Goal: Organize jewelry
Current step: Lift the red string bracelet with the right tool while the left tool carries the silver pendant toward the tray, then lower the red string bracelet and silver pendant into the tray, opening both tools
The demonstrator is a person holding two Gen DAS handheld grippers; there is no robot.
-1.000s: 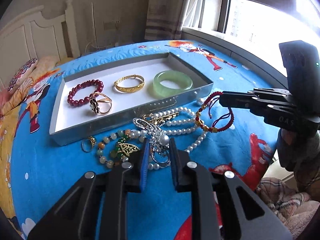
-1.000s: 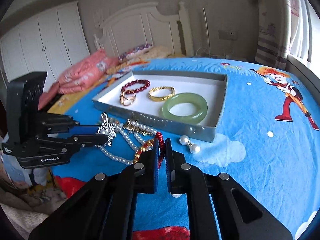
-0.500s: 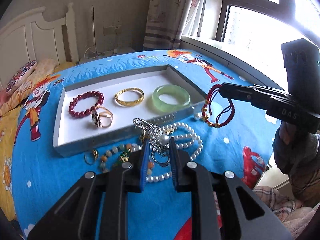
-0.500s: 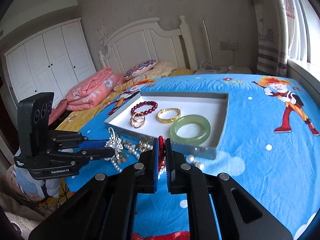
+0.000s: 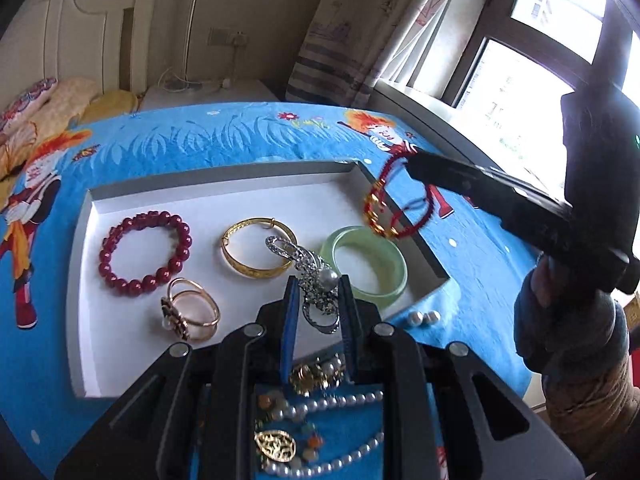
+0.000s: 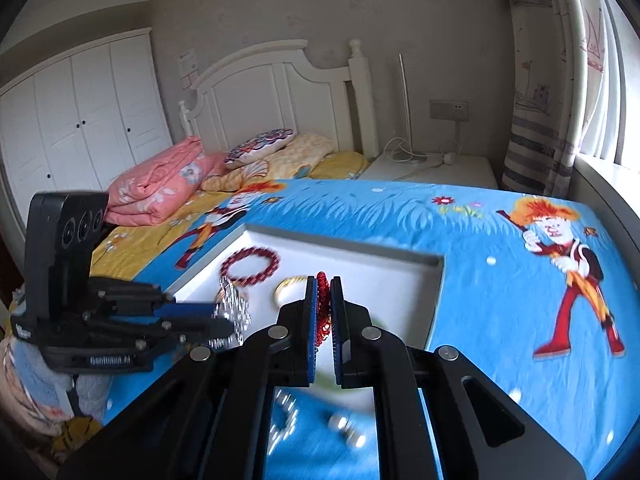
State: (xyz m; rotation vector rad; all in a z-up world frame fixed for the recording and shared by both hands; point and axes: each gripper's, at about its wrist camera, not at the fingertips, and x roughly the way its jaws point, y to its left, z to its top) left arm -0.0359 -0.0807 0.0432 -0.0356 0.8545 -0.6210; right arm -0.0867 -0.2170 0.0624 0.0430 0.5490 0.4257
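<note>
Now the left gripper (image 5: pixel 319 300) pinches the silver brooch (image 5: pixel 310 268) above the white tray (image 5: pixel 80 240), while the right gripper (image 6: pixel 324 300) clamps the red cord bracelet (image 5: pixel 394 210) over the tray's right edge.

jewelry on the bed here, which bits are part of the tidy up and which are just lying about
In the job:
silver brooch in left claw
red cord bracelet in right claw
tray
pearl necklace
pearl earrings

Just lying about:
pink quilt
pillow

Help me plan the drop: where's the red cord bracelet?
The red cord bracelet hangs from the right gripper, above the tray's right edge, just beyond the green bangle.
</note>
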